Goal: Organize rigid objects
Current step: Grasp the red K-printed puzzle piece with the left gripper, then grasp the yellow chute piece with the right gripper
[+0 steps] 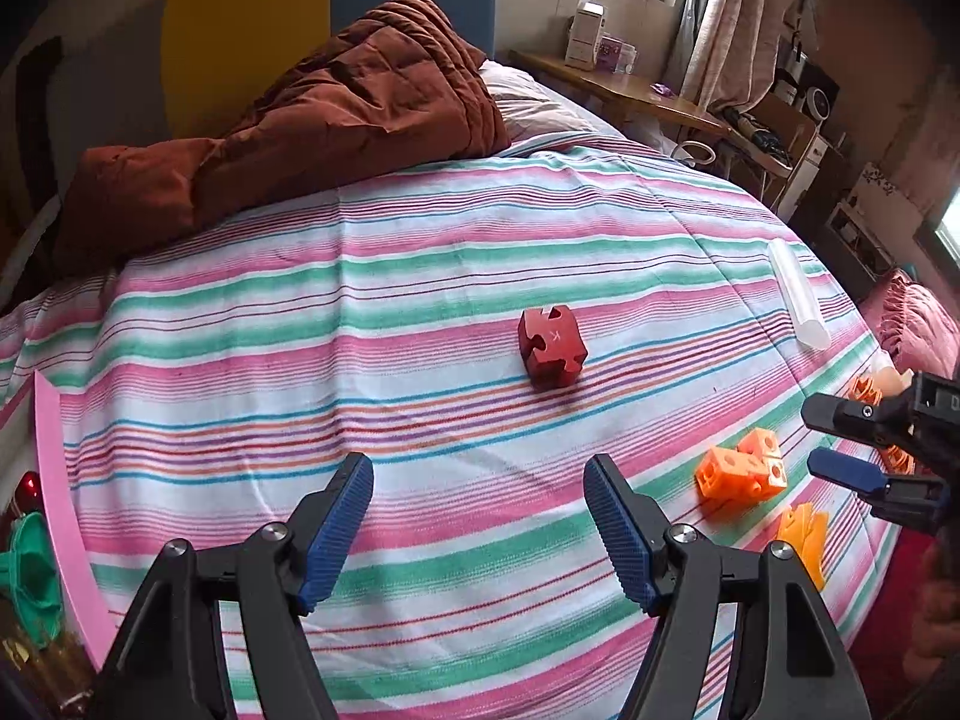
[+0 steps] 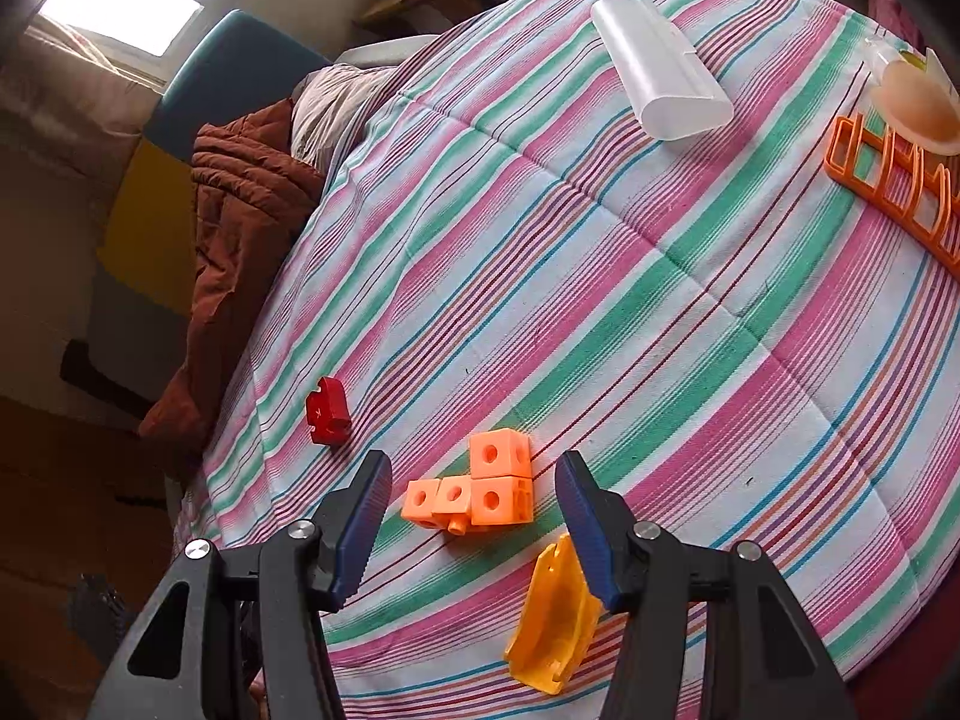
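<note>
While the red block (image 1: pixel 552 349) sits alone on the striped sheet (image 1: pixel 420 276), the left gripper (image 1: pixel 479 531) hovers short of it with its jaws spread wide and nothing between the blue pads (image 1: pixel 336 531). That block is a puzzle-cut cube, well ahead of the fingertips and apart from everything else. To its right lie the orange cubes (image 1: pixel 744 471), a joined cluster with round holes, and just past them a yellow piece (image 1: pixel 801 537) near the bed's edge. From the other camera the right gripper (image 2: pixel 474 525) hangs over those orange cubes (image 2: pixel 474 492), jaws partly apart and gripping nothing; the cluster shows in the gap between the pads, but whether the pads reach down to its level cannot be told. A curved yellow piece (image 2: pixel 555 618) lies just beside the right-hand pad. Farther up the sheet rests a white case (image 2: pixel 657 69), with an orange rack (image 2: pixel 894 189) at the far right edge. A brown quilt (image 1: pixel 288 120) is bunched at the head of the bed.
</note>
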